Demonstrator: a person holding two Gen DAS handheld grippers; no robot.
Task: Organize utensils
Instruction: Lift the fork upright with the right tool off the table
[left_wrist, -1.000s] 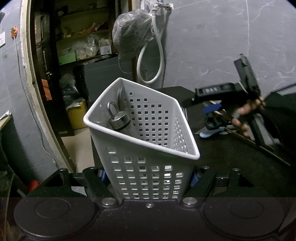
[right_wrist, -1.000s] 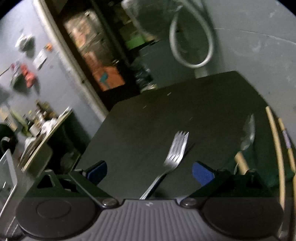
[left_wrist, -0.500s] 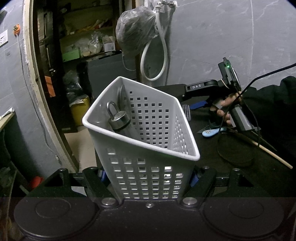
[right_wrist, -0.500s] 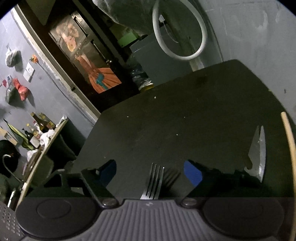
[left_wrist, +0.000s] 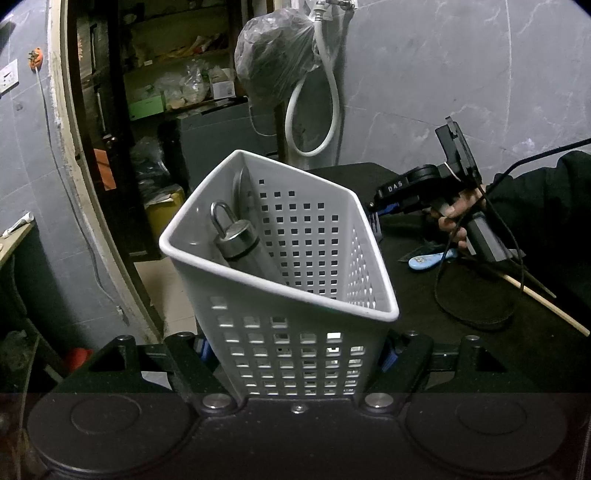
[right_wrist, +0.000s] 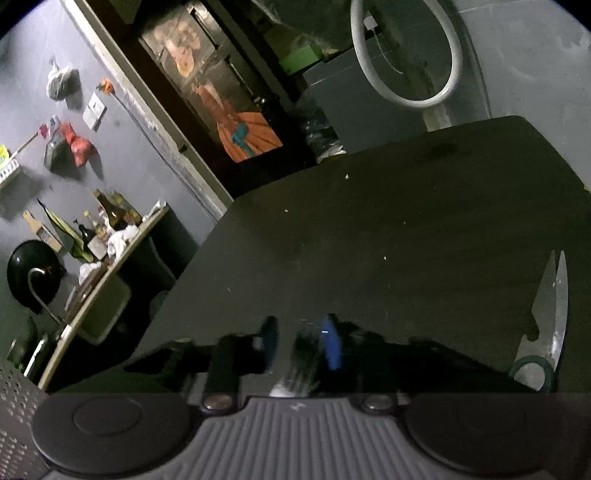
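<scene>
While we look out from both wrist cameras, the dark desk (right_wrist: 369, 229) fills most of the right wrist view. Next in size, the white perforated utensil basket (left_wrist: 295, 258) sits tilted between the jaws of our left gripper (left_wrist: 295, 354), which press against its lower walls. Inside it a metal cylinder with a loop (left_wrist: 236, 240) leans against the back wall. Our right gripper (right_wrist: 299, 343) has its jaws drawn close around the blurred fork (right_wrist: 304, 354), low over the desk. Kitchen scissors (right_wrist: 546, 321) lie at the desk's right side. A small blue handle (left_wrist: 428, 260) rests near wooden chopsticks (left_wrist: 546, 302).
</scene>
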